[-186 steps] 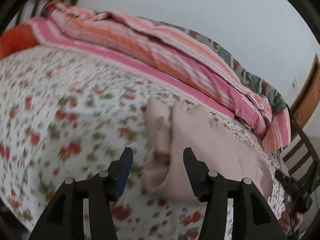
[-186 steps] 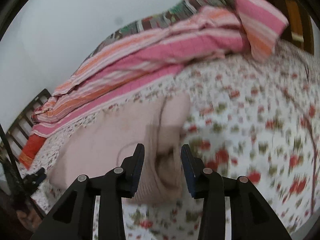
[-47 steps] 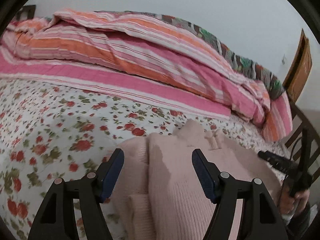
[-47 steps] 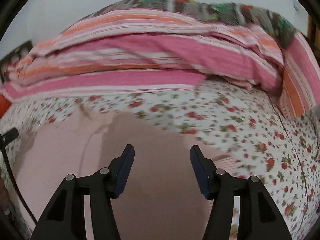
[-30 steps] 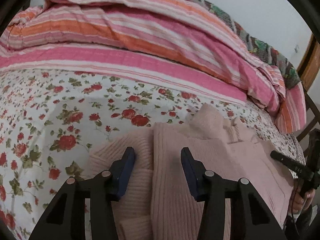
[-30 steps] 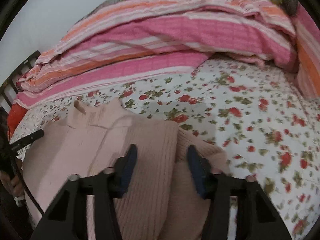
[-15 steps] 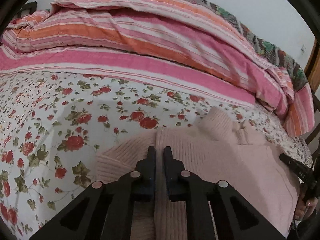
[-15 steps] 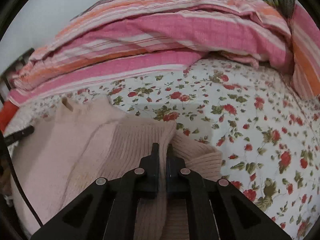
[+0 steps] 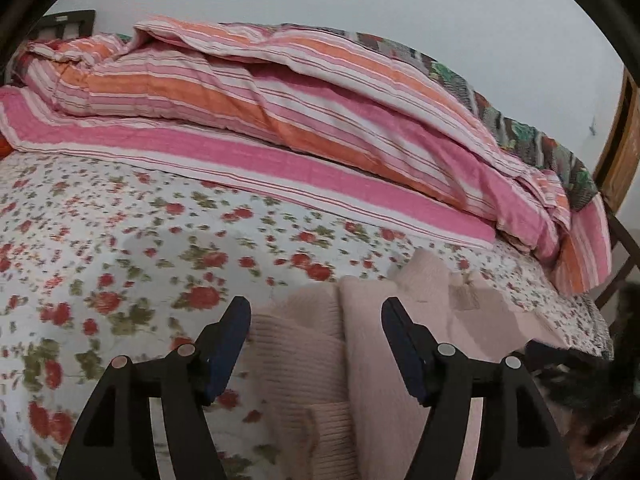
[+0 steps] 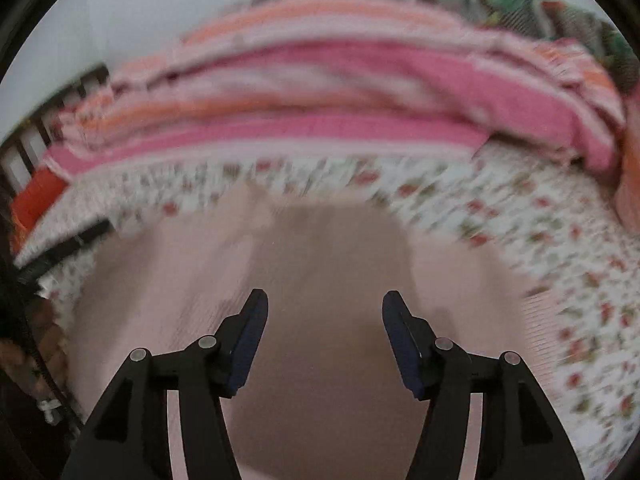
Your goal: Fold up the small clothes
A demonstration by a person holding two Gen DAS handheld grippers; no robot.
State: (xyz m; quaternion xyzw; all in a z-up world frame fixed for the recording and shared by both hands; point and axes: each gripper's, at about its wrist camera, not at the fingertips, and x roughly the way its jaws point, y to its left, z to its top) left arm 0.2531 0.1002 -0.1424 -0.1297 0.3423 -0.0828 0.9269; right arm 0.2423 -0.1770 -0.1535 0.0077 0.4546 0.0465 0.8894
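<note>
Both tongs, left gripper [image 9: 316, 342] and right gripper [image 10: 324, 334], have just been opened and nothing is held. On the flowered bed [image 9: 120, 248] the pink sweater [image 9: 380, 360] is laid, sleeves folded in. Soft and floppy, it is probably best pinched at its hem.

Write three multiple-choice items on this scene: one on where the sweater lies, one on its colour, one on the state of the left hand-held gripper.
1. The sweater lies on:
A. a floral bedsheet
B. a wooden floor
C. a chair seat

2. The sweater is:
A. navy
B. pale pink
C. green

3. The left hand-held gripper is:
A. shut on the sweater
B. open over the sweater
C. holding a hanger

Key: 1 A, flowered sheet surrounds the sweater; 2 B, the knit is pale pink; 3 B, its jaws stand apart above the fabric, gripping nothing.
</note>
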